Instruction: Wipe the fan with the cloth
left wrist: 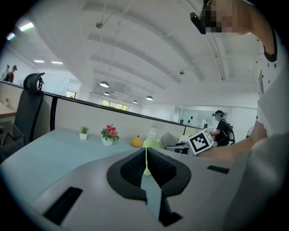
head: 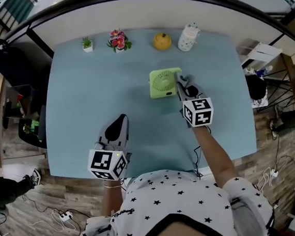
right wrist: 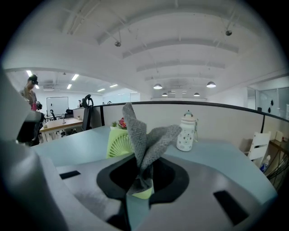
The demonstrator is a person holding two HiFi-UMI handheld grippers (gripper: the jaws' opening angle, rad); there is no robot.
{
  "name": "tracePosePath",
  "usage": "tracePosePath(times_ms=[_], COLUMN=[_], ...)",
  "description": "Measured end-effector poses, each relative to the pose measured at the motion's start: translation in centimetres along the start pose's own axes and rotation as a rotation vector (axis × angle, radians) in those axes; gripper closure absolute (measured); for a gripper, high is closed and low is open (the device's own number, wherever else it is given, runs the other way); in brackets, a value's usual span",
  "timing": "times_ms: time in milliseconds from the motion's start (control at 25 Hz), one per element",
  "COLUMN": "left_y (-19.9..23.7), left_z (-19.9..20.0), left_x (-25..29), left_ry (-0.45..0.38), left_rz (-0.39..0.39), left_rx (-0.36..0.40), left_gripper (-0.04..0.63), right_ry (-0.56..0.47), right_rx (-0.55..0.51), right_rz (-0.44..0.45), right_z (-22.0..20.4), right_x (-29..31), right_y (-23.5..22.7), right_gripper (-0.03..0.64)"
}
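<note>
Open-plan office, a partition [head: 137, 14] along the back, and a pale blue desk [head: 83, 95] filling most of the head view.

Right claw [right wrist: 141, 180] first. Its jaws are clamped on the grey cloth [right wrist: 146, 135], pinched at the lower end so two folds stand up free above the pads. That loose fabric out front looks like the working face for wiping.

Just beyond it, the green fan [head: 165, 82] stands upright in the middle of the desk. From above, the right claw sits just beside the fan's right edge, cloth end toward the housing. I cannot tell whether fabric touches plastic yet. My read is that the wipe is at the approach: cloth in hand, fan not visibly rubbed.

Over to the left claw [left wrist: 146, 164]. Its jaws are drawn together with only a thin slit between the pads, and nothing is held in them. It hangs over the near left part of the desk, well apart from the fan and pointing toward it. It is probably a spare to steady the fan if it slides under the cloth.

Farther out, lined up along the partition clear of the work:
- a small potted plant [head: 87, 43]
- a pot of pink flowers [head: 118, 40]
- an orange pumpkin-shaped ornament [head: 162, 41]
- a white spotted bottle [head: 188, 37]

A person [left wrist: 222, 127] with a backpack stands far off in the left gripper view.
</note>
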State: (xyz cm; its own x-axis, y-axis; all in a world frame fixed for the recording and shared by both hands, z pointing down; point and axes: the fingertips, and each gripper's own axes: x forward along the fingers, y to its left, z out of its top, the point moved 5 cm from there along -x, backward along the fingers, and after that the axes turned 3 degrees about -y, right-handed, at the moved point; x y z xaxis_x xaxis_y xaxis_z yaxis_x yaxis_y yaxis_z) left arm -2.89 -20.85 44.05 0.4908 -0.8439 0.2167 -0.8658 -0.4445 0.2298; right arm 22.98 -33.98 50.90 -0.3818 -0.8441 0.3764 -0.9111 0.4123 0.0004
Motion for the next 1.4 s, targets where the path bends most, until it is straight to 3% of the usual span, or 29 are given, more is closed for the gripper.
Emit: tracePosePath(times_ms=[320, 560, 960, 1400], left_y=[0.2, 0.9, 1.2, 0.4], left_z=[0.2, 0.1, -0.2, -0.3], left_x=[-0.6, -1.3, -1.0, -0.2], left_ry=[-0.005, -0.008, -0.002, 0.01], left_rz=[0.009, 0.026, 0.025, -0.007], left_rx=[-0.003, -0.009, -0.012, -0.003], left_gripper=[0.565, 0.565, 0.565, 0.565], right_ry=[0.01, 0.075, 0.112, 0.114], right_rx=[-0.118, -0.209, -0.216, -0.117], right_rz=[0.168, 0.203, 0.159, -0.021], right_z=[0.4, -1.4, -2.4, -3.1], right_x=[1.3, 2.4, 2.8, 1.0], right_y=[6.7, 9.1, 7.7, 0.1], right_gripper=[0.566, 0.565, 0.565, 0.565])
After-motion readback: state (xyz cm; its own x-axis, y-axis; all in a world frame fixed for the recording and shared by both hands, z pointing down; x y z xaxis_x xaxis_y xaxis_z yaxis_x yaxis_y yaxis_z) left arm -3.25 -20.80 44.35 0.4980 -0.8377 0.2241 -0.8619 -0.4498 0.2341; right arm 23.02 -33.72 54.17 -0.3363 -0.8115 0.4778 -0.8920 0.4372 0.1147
